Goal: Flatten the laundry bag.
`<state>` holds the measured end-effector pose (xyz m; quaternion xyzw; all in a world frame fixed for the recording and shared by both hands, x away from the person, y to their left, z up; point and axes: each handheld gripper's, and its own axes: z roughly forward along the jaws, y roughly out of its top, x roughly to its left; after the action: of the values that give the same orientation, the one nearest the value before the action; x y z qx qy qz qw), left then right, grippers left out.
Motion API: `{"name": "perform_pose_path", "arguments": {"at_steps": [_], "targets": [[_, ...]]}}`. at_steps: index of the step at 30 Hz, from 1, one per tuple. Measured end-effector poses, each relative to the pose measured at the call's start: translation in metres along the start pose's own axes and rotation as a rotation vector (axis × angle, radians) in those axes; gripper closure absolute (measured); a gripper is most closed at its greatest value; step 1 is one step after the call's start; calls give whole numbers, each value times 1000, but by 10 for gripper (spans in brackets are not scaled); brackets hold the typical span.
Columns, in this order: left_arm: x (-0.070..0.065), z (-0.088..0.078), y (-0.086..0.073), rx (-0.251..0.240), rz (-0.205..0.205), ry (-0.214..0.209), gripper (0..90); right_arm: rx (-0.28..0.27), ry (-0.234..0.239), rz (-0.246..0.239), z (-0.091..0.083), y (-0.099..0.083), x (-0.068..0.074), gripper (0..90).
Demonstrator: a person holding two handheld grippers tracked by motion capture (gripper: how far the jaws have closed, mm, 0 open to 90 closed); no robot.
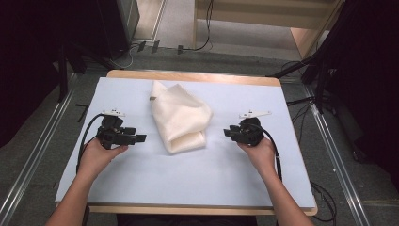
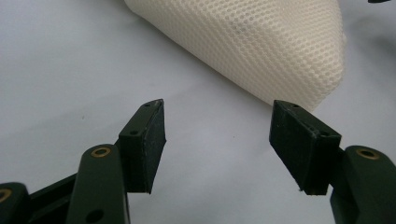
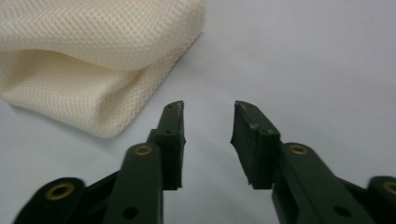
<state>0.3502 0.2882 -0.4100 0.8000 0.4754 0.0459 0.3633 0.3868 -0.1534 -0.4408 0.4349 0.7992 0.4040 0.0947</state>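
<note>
Folded mesh cloth point(image 1: 181, 120) on the table between left tongs point(image 1: 140, 138) and right tongs point(image 1: 227, 132), both apart, empty.

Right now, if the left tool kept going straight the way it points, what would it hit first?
Probably the folded cream cloth: its near corner lies just ahead of the open left tool, slightly toward one jaw. Only bare table cover lies between, though depth is hard to judge.

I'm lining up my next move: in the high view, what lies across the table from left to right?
left gripper, its jaws apart and empty → folded cream mesh cloth → right gripper, jaws apart with nothing between them, all over the pale blue table cover.
</note>
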Motion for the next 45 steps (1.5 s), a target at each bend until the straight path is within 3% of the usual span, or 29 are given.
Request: {"name": "perform_pose_path", "arguments": {"at_steps": [8,12,18,21,27,33,38,42,45], "targets": [[0,-5,-8,1,9,25,361,36,45,17,20,11,6,832],[3,-10,-12,-14,-7,33,361,59,58,17,35,16,11,896],[7,-17,-17,-22,-32,41,362,95,70,20,60,20,18,900],[9,-19,-18,-23,-40,42,363,74,73,19,65,24,24,900],[13,-21,-19,-17,-73,12,356,30,87,-13,62,38,36,900],[9,-28,-16,-30,-50,45,356,-19,116,-51,58,51,55,900],[-4,-34,-10,-54,-14,35,356,-50,154,-86,53,60,75,893],[-9,-40,-7,-71,10,27,358,-69,199,-124,51,63,93,899],[-4,-51,-7,-90,1,42,368,-80,251,-131,48,64,102,900]]}}
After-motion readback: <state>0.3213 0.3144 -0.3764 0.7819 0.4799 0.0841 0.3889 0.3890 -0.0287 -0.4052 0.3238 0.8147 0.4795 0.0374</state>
